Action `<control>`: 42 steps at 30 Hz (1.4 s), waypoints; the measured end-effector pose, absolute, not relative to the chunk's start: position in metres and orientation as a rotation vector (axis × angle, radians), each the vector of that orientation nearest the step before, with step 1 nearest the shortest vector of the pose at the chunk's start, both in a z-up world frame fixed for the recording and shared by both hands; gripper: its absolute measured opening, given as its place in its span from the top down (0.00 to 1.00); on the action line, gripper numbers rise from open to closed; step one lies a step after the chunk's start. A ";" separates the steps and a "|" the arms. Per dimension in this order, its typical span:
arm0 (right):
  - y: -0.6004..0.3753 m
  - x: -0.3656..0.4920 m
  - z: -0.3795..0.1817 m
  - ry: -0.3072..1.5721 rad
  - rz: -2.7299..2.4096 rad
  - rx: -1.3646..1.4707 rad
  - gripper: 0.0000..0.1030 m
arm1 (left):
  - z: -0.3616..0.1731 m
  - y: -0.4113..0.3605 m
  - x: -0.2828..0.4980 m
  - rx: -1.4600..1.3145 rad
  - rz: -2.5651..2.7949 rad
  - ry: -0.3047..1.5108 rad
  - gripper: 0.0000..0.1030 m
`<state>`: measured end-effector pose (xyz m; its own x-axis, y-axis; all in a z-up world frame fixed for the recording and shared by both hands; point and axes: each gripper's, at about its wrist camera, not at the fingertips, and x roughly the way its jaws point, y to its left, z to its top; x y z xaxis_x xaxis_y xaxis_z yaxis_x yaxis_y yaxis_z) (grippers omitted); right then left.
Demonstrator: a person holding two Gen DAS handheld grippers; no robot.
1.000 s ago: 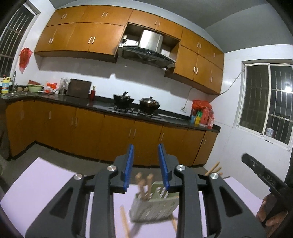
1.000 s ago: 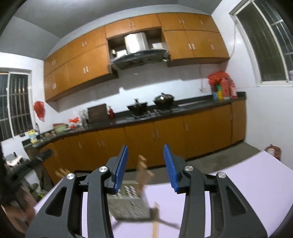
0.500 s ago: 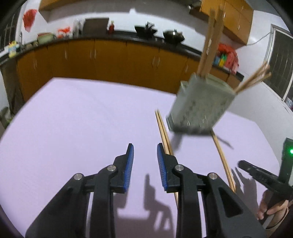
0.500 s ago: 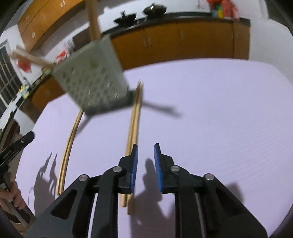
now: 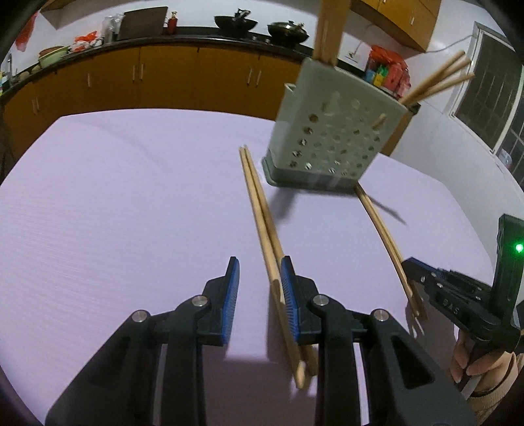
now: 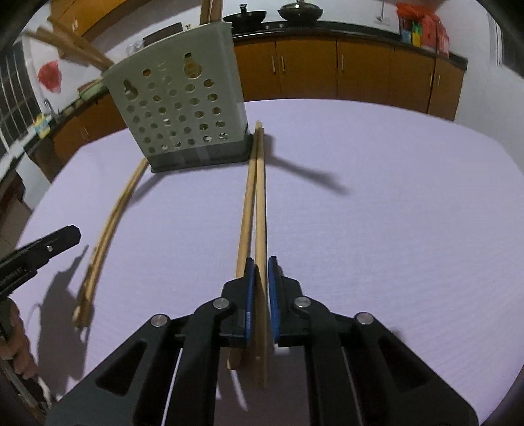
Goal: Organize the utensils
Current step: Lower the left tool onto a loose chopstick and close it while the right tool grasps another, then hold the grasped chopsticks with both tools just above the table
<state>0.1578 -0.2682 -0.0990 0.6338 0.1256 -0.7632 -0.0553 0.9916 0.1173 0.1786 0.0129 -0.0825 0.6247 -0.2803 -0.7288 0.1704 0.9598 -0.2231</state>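
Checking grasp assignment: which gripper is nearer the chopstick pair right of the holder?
Right. The right gripper is shut on that right pair at its near end; the left gripper sits open at the other pair, left of the holder.

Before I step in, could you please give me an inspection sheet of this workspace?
Surface: purple table, no spills seen.
Job's things: grey holder upright with stored chopsticks in it; left chopstick pair and right chopstick pair lie flat in front of it.
Clutter: nothing seen on the table.
Grippers: left gripper open, left chopstick pair beside one finger, not gripped; right gripper has just been closing and is shut on one stick of the right chopstick pair.
Cables: wall cable, far from the table.
Surroundings: kitchen counter with woks, orange cabinets, barred window.
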 end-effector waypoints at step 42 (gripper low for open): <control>-0.307 0.166 -0.099 0.859 -0.027 0.131 0.92 | -0.098 0.045 0.209 -0.074 -0.104 0.886 0.90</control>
<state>0.1658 -0.3072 -0.0988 0.6532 0.0294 -0.7566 0.0760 0.9917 0.1041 0.2085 0.0449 -0.0983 0.6281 -0.1207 -0.7687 0.0598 0.9925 -0.1070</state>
